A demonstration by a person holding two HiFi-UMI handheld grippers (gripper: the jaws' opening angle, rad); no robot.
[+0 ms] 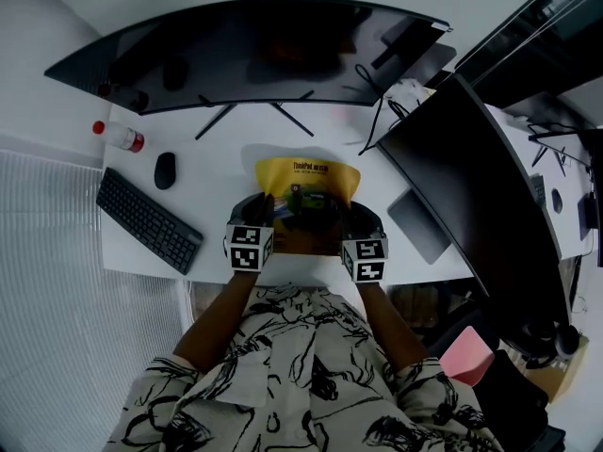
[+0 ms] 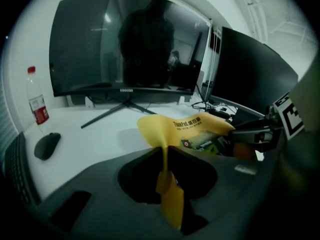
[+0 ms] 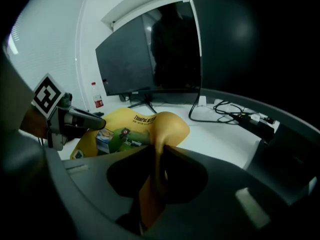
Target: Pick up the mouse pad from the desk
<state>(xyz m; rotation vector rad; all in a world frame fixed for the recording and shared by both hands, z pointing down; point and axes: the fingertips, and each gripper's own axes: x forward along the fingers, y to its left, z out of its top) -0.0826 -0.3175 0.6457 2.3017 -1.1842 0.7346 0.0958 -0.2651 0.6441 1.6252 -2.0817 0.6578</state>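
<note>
A yellow mouse pad (image 1: 306,182) with a green picture and dark print hangs bowed above the white desk (image 1: 217,172) in front of the curved monitor. My left gripper (image 1: 262,217) is shut on its near left edge, and my right gripper (image 1: 347,222) is shut on its near right edge. In the left gripper view the mouse pad (image 2: 170,134) folds up between the closed jaws of the left gripper (image 2: 166,151), with the other gripper's jaws at the right. In the right gripper view the mouse pad (image 3: 150,126) curls up out of the right gripper (image 3: 159,156).
A black mouse (image 1: 165,169) and a black keyboard (image 1: 148,218) lie at the left, with a red-capped bottle (image 1: 120,136) behind them. A wide curved monitor (image 1: 254,50) stands at the back and a second dark screen (image 1: 462,158) at the right. Cables (image 3: 235,111) run across the desk's right side.
</note>
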